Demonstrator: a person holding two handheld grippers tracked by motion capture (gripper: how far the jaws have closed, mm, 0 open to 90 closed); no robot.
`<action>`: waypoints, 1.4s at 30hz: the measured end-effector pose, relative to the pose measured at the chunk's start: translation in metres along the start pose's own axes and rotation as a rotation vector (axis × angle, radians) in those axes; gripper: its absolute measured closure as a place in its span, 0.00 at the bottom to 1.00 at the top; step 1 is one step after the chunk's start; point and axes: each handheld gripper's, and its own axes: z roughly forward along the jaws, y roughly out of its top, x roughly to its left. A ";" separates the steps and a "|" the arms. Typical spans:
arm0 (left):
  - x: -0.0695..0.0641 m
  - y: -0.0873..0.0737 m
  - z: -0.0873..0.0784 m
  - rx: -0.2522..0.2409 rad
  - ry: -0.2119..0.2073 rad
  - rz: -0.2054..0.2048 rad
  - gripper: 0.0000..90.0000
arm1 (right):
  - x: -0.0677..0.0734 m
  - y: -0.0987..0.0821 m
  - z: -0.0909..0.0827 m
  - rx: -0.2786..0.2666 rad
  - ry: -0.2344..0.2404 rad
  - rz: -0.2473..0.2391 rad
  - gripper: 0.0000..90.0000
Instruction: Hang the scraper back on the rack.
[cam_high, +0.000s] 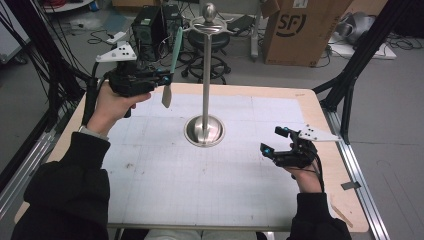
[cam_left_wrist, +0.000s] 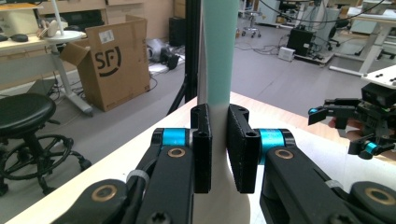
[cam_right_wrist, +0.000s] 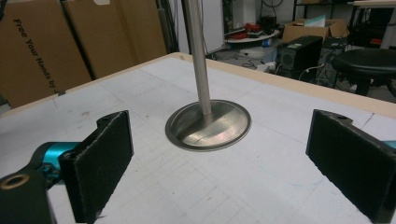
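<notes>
Spatula (cam_high: 171, 67) stands near-upright, green handle up, blade down.

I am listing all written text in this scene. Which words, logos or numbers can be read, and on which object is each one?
"SF": logo on the open cardboard box on the floor.
"Free Your Hands b…", cut off: flat cardboard sheet leaning beyond the table.
White label on the open box: too small to read.

I can read "SF" in a dark roundel on the cardboard box (cam_high: 300, 30) beyond the table's far edge. On my right gripper view, another brown carton (cam_right_wrist: 32, 51) reads "Free Your Hands by".
</notes>
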 end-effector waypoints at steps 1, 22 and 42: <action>0.000 0.000 0.001 0.001 -0.001 -0.001 0.90 | 0.000 0.000 0.000 0.001 0.000 0.004 0.07; 0.001 -0.002 0.017 0.004 0.008 -0.003 0.90 | 0.000 0.000 0.000 -0.001 0.002 0.002 0.07; -0.008 -0.015 0.033 -0.038 0.017 0.080 0.55 | 0.000 -0.002 -0.006 -0.007 -0.009 0.008 0.07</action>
